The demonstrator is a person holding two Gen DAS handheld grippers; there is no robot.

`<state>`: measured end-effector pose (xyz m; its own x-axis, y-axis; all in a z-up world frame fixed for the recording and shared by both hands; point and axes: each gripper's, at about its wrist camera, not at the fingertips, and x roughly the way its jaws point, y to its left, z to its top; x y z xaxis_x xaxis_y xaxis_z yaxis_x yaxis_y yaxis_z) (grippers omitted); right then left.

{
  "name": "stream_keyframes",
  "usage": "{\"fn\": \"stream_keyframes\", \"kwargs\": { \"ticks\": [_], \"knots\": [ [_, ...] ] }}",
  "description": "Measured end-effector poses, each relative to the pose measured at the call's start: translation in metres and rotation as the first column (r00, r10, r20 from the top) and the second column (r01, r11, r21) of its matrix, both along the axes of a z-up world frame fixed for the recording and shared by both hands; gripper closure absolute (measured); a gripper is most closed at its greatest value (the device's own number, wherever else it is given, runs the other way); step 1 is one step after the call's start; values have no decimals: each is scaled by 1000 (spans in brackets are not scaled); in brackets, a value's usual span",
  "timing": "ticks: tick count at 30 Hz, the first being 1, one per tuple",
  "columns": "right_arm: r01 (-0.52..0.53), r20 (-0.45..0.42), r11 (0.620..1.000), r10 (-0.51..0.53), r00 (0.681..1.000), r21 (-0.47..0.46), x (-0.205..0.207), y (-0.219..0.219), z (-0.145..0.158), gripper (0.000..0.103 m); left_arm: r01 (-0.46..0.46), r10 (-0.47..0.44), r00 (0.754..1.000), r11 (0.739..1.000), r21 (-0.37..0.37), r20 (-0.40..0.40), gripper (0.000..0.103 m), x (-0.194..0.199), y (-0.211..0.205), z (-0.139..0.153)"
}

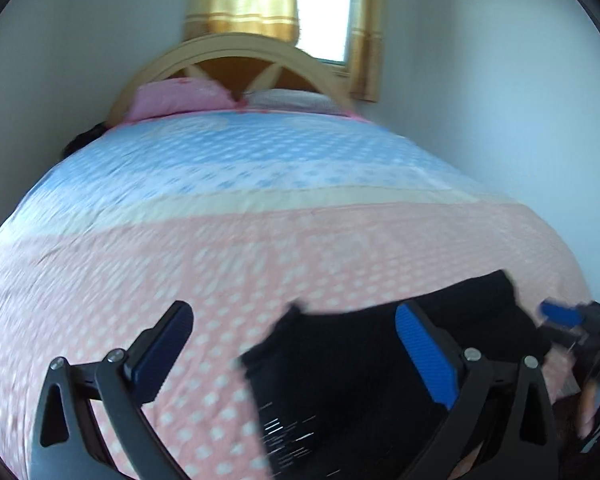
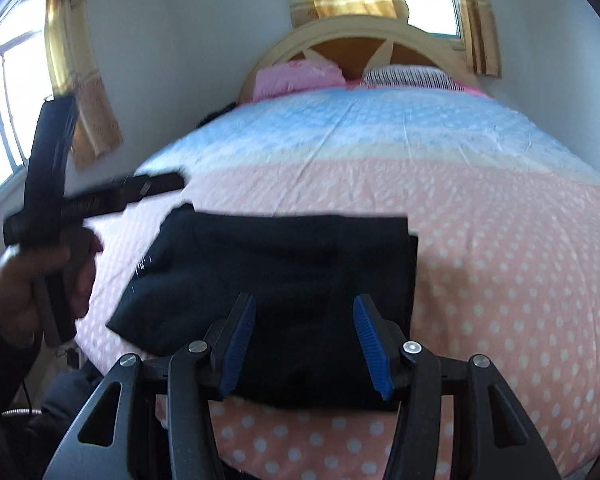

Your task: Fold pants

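Black pants (image 2: 276, 280) folded compact on bed (image 2: 500, 280), apparently done; left gripper (image 1: 296, 344) and right gripper (image 2: 304, 344) agape, empty.

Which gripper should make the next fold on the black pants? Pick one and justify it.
Right, probably. The right gripper hangs open directly over the folded black fabric pants, near their front edge. The left gripper is open, off towards their left side over the pink dotted bedspread.

Bedspread (image 2: 500, 240) open beyond pants (image 2: 280, 272) — pillows (image 2: 300, 74), headboard (image 2: 352, 36) far end.
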<state>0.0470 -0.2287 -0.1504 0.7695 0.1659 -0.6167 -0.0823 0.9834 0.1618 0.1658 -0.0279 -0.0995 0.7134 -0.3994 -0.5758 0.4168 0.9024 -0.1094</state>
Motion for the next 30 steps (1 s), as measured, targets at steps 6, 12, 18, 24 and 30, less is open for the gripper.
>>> {"fn": "stream_keyframes", "kwargs": {
  "ticks": [6, 12, 18, 24, 30],
  "knots": [
    [32, -78, 999, -32, 996, -4, -9, -10, -28, 50, 280, -274, 955, 959, 36, -112, 0, 15, -121, -14],
    [26, -76, 999, -29, 997, -42, -9, -9, -38, 49, 429, -382, 889, 888, 167, -251, 0, 17, -207, -63],
    [-25, -28, 998, 24, 999, -54, -20, -11, -35, 49, 402, -357, 890, 909, 115, -284, 0, 29, -205, -61],
    [23, 92, 986, -39, 995, 167, -33, -45, -16, 49, 316, -308, 940, 948, 36, -149, 0, 10, -128, -17],
    [147, 6, 940, -156, 988, 309, -11, -78, -21, 49, 129, -122, 989, 988, 84, -80, 0, -1, -9, -19]
  ]
}}
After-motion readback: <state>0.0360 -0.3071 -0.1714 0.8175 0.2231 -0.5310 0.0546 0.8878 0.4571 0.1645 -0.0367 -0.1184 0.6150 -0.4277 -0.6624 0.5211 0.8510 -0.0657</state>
